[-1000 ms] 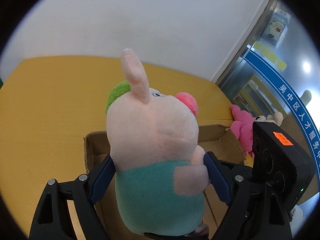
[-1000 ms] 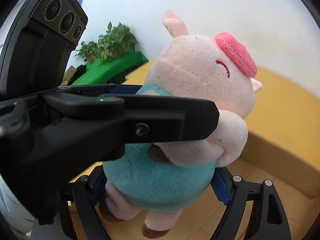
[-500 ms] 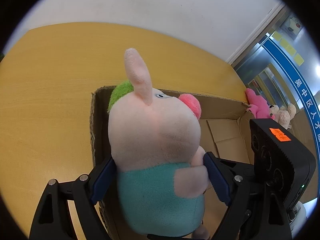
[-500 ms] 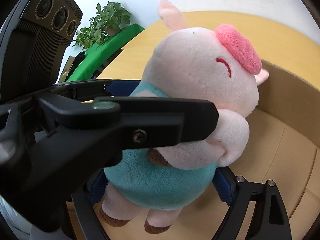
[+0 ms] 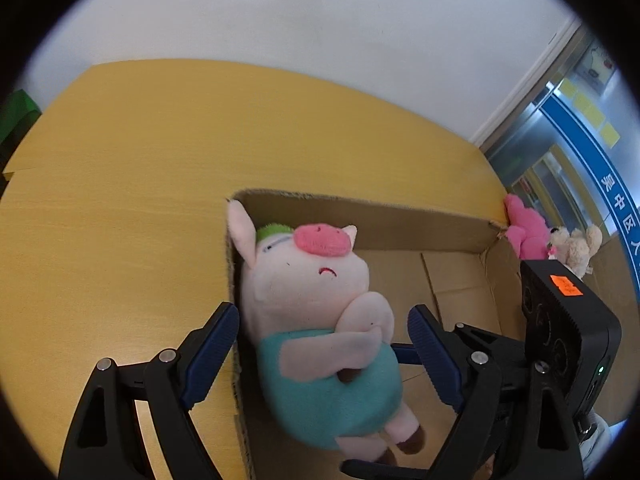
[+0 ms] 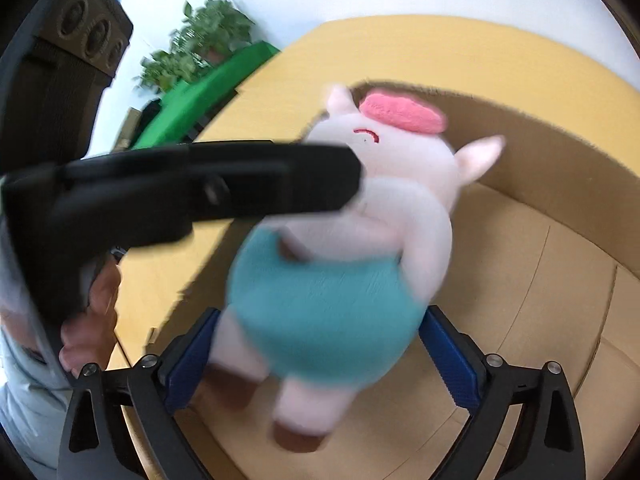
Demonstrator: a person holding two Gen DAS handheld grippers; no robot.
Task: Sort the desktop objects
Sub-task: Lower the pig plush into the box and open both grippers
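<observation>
Both grippers, left (image 5: 320, 344) and right (image 6: 316, 356), stand spread around the toy pig (image 5: 316, 320), seemingly released into the box (image 5: 452, 280), head toward twelve o'clock.

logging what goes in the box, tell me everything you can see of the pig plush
The pig plush is soft, pale pink fabric with a darker pink snout, a stitched red mouth, a green tuft on its head, a teal body and brown feet. It lies tilted in the cardboard box, head against the left corner wall. Both grippers' fingers stand apart from it; the right view is blurred.
</observation>
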